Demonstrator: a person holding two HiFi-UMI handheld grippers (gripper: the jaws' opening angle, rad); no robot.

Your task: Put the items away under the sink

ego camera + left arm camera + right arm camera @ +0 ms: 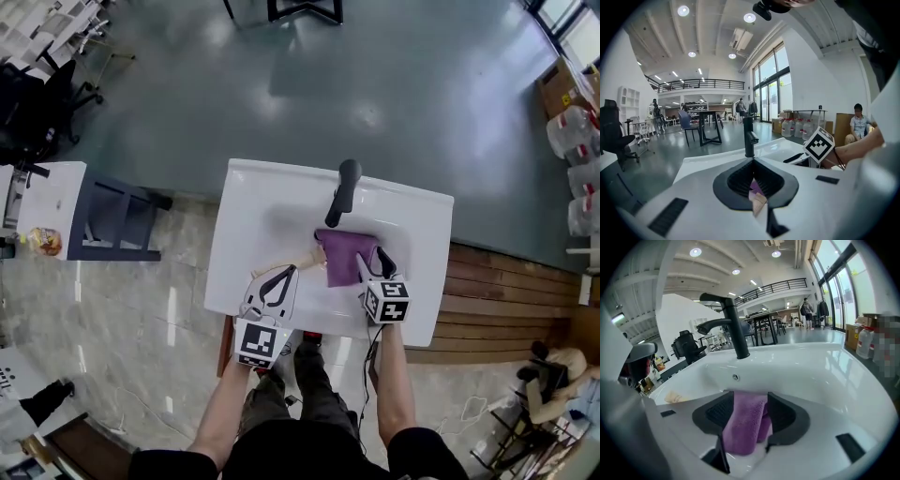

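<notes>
My right hand-held gripper (749, 404) stands released, jaws wide on both sides of the purple cloth (743, 430) lying in the sink (246, 234), so I can pinch it. My left hand-held gripper (753, 178), also released, points toward a beige item (302, 260) beside the cloth.

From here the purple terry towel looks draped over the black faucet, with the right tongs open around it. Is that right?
Not quite. The purple terry towel lies in the white sink basin, below the black faucet and apart from it; the right gripper view shows this. The right tongs are open around it.
</notes>
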